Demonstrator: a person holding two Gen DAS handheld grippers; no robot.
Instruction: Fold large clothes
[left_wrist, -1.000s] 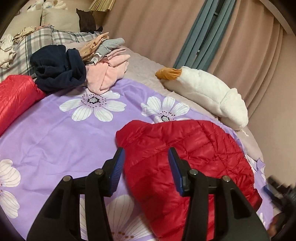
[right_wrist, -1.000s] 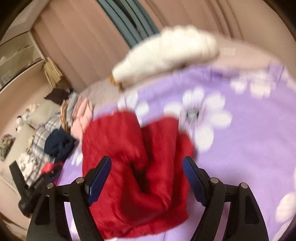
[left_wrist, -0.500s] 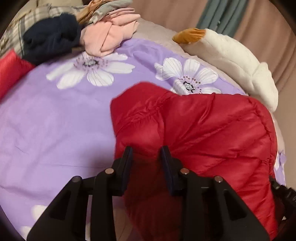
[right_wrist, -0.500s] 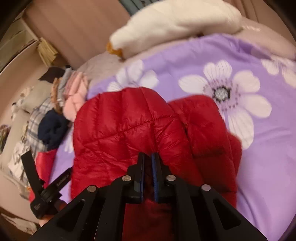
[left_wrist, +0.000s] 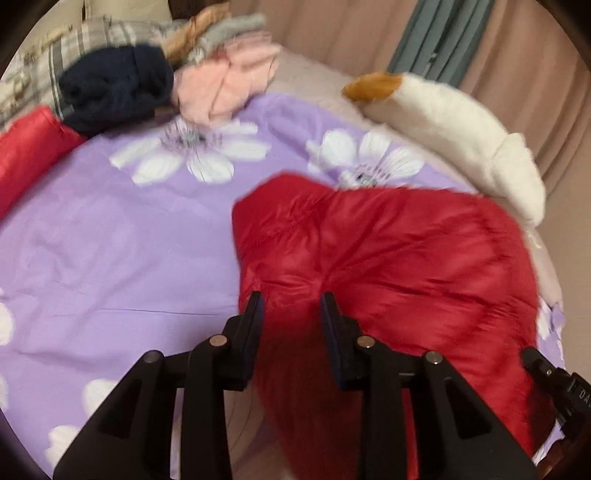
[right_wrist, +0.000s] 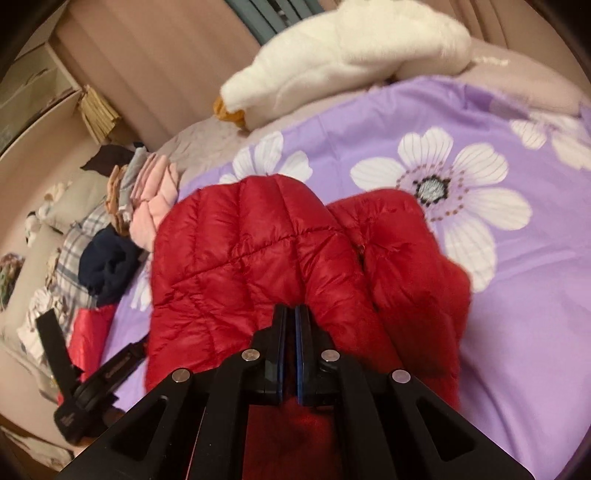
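Observation:
A red quilted puffer jacket (left_wrist: 399, 266) lies folded on a purple floral bedspread (left_wrist: 110, 240). My left gripper (left_wrist: 291, 306) is shut on a thick bunch of the jacket's near edge, its fingers held apart by the padding. In the right wrist view my right gripper (right_wrist: 291, 314) is shut tight on the jacket (right_wrist: 240, 251) at its near edge, with red fabric pinched between the blue pads. The jacket's near part is lifted off the bed.
A white goose plush (left_wrist: 454, 133) lies along the far side of the bed. A pile of clothes, navy (left_wrist: 118, 88) and pink (left_wrist: 221, 85), sits at the far left. Another red garment (left_wrist: 26, 155) lies at the left edge. Curtains hang behind.
Both grippers came down onto the jacket's near edge and closed on it. In the last half second the jacket's near edge has risen and both views pulled back slightly.

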